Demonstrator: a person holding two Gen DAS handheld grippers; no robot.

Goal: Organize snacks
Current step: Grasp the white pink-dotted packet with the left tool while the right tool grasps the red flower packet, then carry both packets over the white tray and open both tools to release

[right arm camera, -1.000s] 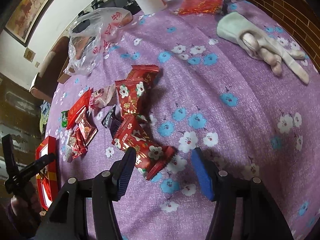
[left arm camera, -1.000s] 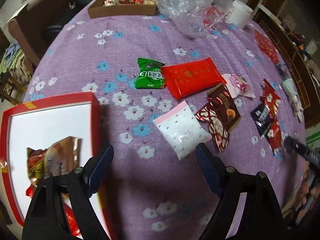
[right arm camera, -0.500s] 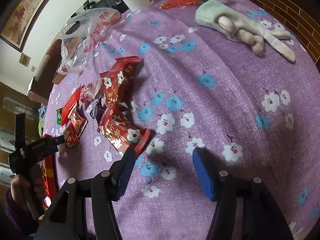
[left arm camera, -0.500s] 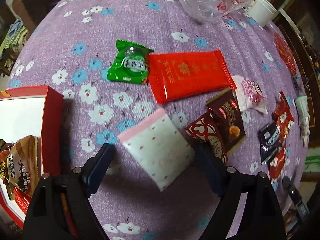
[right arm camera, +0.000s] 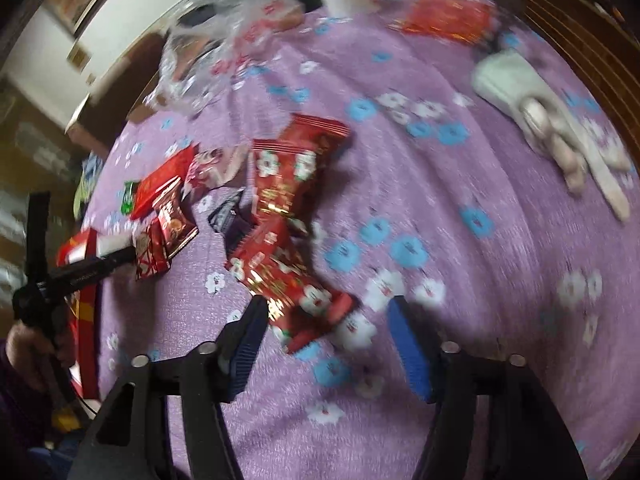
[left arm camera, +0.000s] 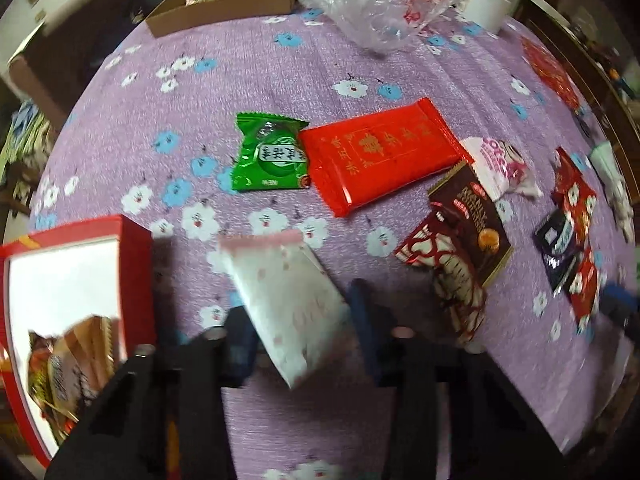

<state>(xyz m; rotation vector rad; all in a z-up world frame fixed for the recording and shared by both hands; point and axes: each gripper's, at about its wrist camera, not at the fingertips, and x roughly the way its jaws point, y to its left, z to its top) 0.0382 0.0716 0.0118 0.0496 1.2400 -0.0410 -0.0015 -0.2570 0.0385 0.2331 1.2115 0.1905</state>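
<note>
Left gripper (left arm camera: 298, 332) has just been closing and is now clamping the white pink-dotted packet (left arm camera: 286, 300), at 3 o'clock of the red box (left arm camera: 136, 276). Right gripper (right arm camera: 328, 340), jaws just widening and holding nothing, is straddling a red flowered packet (right arm camera: 288, 280). Next: carrying white packet into box.

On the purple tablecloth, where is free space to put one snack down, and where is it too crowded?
Bare tablecloth lies between the cardboard tray, the green packet and the red box. In the right wrist view, more is free between the red flowered packets and the pale glove. Around the long red packet it is crowded.
</note>
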